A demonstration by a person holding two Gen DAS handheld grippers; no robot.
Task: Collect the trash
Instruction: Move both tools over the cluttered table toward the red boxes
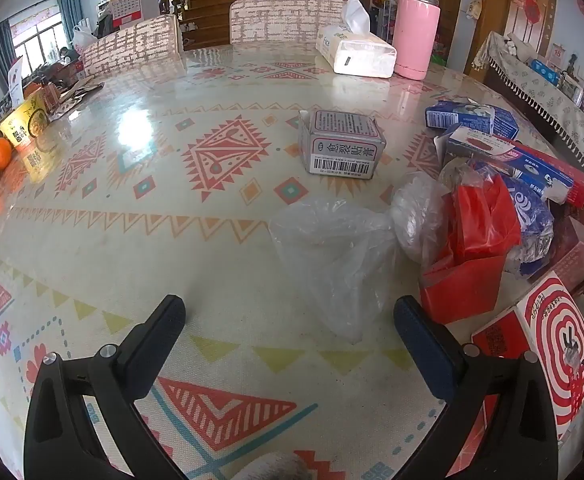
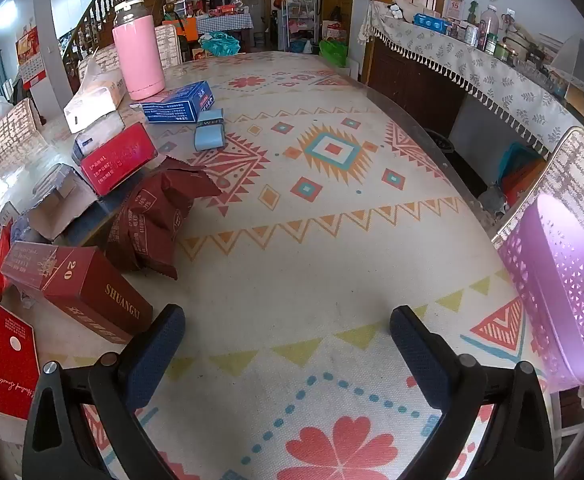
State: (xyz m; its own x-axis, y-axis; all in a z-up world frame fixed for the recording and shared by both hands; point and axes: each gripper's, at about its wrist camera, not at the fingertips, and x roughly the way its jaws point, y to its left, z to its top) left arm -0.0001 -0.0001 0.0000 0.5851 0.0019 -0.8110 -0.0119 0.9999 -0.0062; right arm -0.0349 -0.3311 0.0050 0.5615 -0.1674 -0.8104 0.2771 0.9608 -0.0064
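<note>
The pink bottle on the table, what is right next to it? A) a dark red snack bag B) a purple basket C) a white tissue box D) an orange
C: in the left wrist view the pink bottle stands upright right beside the white tissue box, with a tissue sticking out of its top.

The dark red carton (image 2: 78,292) is displaying "SHUANGXI" and "20". Beyond it, near the pink flask (image 2: 138,54), the light blue packet (image 2: 211,133) is showing partial letters "WH". Other printing is remaining illegible.
</note>
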